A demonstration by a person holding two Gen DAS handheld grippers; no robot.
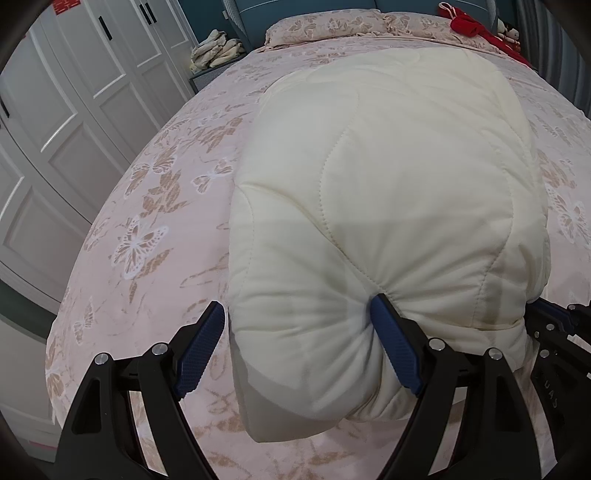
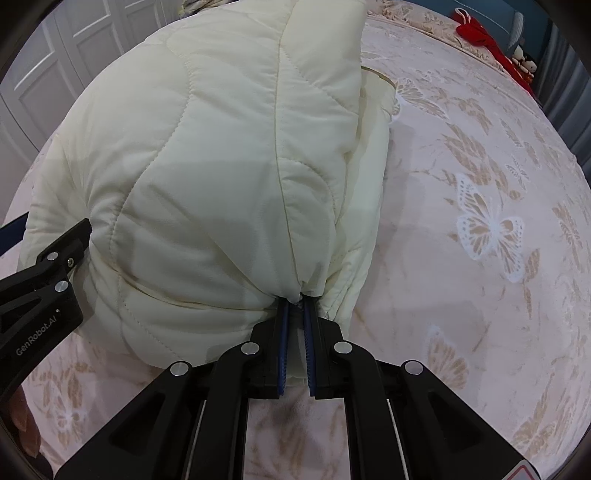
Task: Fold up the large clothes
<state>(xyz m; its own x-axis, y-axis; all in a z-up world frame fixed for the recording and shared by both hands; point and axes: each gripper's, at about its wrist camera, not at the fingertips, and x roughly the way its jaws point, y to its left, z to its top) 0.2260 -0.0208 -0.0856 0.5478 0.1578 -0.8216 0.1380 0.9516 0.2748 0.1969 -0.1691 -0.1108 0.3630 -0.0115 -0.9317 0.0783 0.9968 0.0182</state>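
On the bed (image 1: 155,206), covered by a pink butterfly-print bedspread, lies a cream quilted padded jacket (image 1: 388,192), bunched into a thick mound near the foot edge. The left tool (image 1: 295,321) is spread wide: one blue-padded finger presses into the jacket's near fold, the other stands clear of the fabric over the bedspread. The right tool (image 2: 295,314) is pressed together, pinching a gathered seam of the jacket at its near right corner. White panelled wardrobe doors (image 1: 74,92) stand left of the bed. A red cloth item (image 2: 476,29) rests near the pillow end.
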